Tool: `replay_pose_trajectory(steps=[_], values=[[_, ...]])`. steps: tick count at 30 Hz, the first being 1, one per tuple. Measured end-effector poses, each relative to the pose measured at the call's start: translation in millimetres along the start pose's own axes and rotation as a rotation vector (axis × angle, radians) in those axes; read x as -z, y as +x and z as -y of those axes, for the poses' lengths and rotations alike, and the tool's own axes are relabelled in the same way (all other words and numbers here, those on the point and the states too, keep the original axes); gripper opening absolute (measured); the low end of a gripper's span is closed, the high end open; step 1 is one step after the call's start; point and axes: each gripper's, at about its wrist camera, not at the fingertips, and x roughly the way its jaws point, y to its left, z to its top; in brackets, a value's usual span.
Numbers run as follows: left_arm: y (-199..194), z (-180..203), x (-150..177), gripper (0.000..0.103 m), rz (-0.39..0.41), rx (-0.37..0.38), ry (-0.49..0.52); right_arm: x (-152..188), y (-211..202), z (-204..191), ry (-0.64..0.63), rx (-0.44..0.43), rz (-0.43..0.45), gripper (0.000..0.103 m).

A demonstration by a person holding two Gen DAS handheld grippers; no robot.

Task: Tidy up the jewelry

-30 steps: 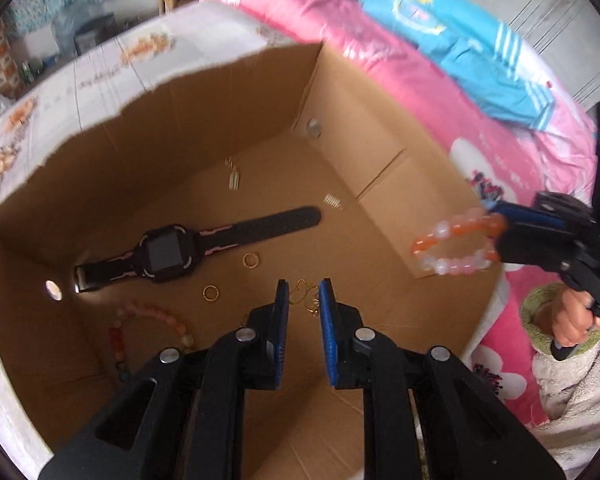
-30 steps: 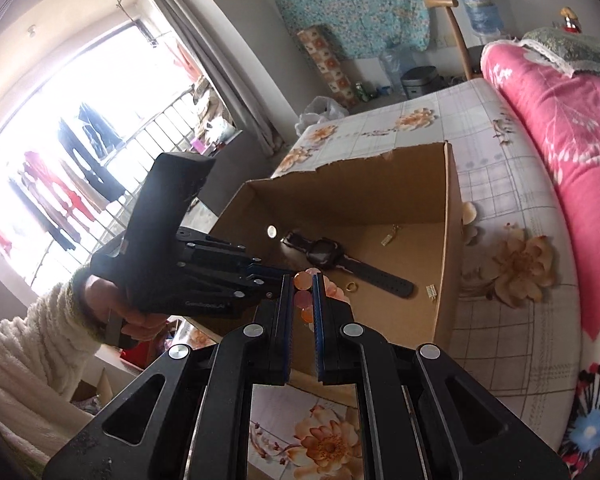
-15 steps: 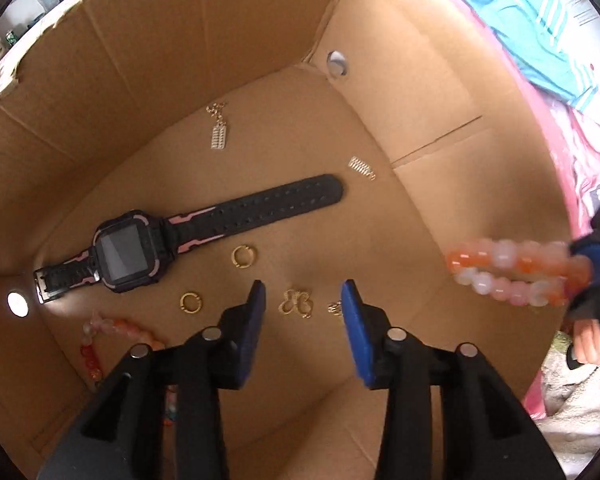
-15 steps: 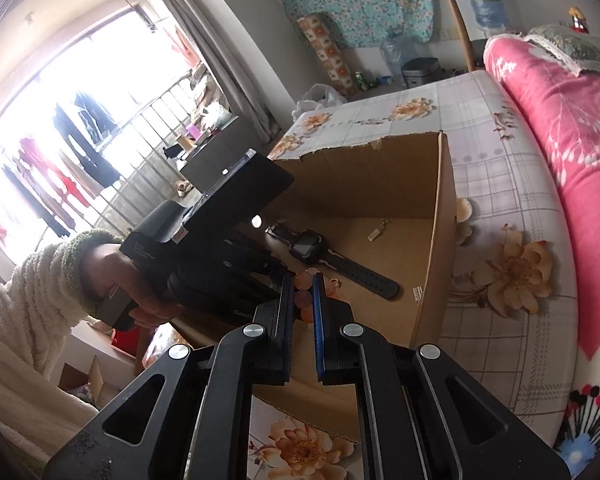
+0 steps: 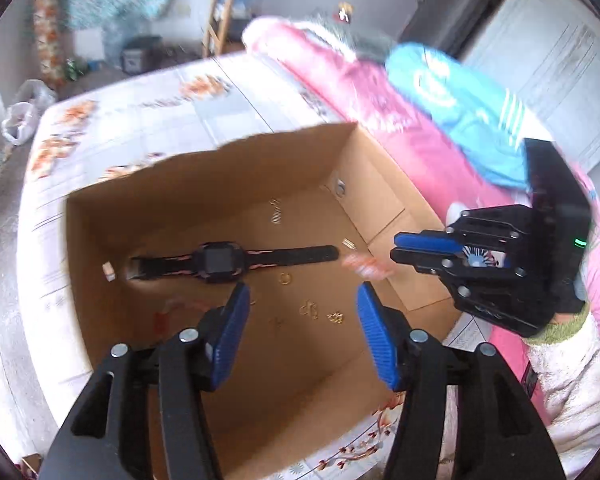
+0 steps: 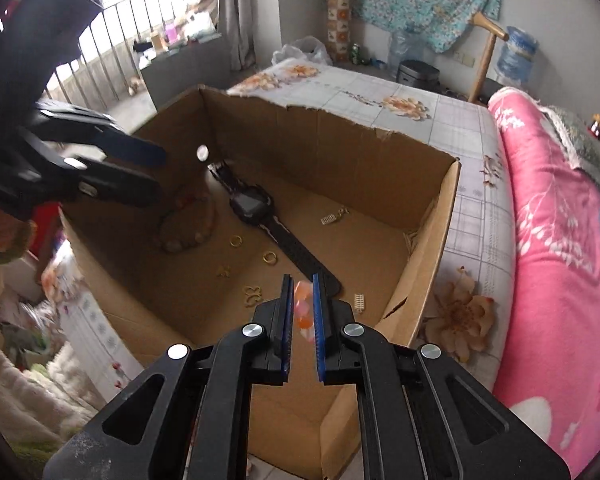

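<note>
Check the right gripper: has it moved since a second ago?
Yes. The right gripper, shut on the bead bracelet, has come in over the cardboard box.

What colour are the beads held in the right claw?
Orange and pale pink-white beads, pinched in the right claw; clearest in the right wrist view.

Watch (image 6: pixel 256 204) lies in the box (image 6: pixel 432 236); rings (image 6: pixel 270 257) beside its strap; box on the bed (image 6: pixel 480 200).

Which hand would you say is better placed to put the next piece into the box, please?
Right, probably: its tool is shut on the orange bead bracelet above the cardboard box. The left tool is opening with nothing between its pads.
</note>
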Motion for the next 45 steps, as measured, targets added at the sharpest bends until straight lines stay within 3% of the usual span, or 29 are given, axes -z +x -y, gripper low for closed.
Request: replay_pose_trajectory(steps=[6,11,13,17,19,21,25,37,42,45], values=[[-45,-21,46,0.059,0.149,-0.075,-0.068,8,-24,7,0.083,0.026,0.033,0.01],[-66,-42,73,0.071,0.26,-0.151,-0.15,32,-64,29,0.301,0.063,0.161,0.034],[-67,-54,85,0.076,0.278,-0.158,-0.208,46,-69,41,0.41,0.059,0.191,0.039],[-42,-72,97,0.076,0.221,-0.054,-0.319,78,-52,69,0.655,-0.087,0.155,0.042],[-30,-73,97,0.078,0.199,0.001,-0.329,82,-35,71,0.692,-0.142,0.106,0.042],[-27,-66,97,0.078,0.206,-0.034,-0.312,82,-23,62,0.699,-0.212,0.071,0.04],[-31,-62,103,0.078,0.205,-0.046,-0.322,74,-28,39,0.629,-0.104,0.06,0.04],[-44,-48,139,0.078,0.206,-0.052,-0.327,103,-45,11,0.639,-0.064,0.051,0.042],[-52,-38,148,0.078,0.244,-0.082,-0.297,111,-53,8,0.666,-0.068,0.099,0.042],[-71,-24,157,0.081,0.321,-0.166,-0.267,116,-78,-3,0.649,-0.008,0.18,0.05]])
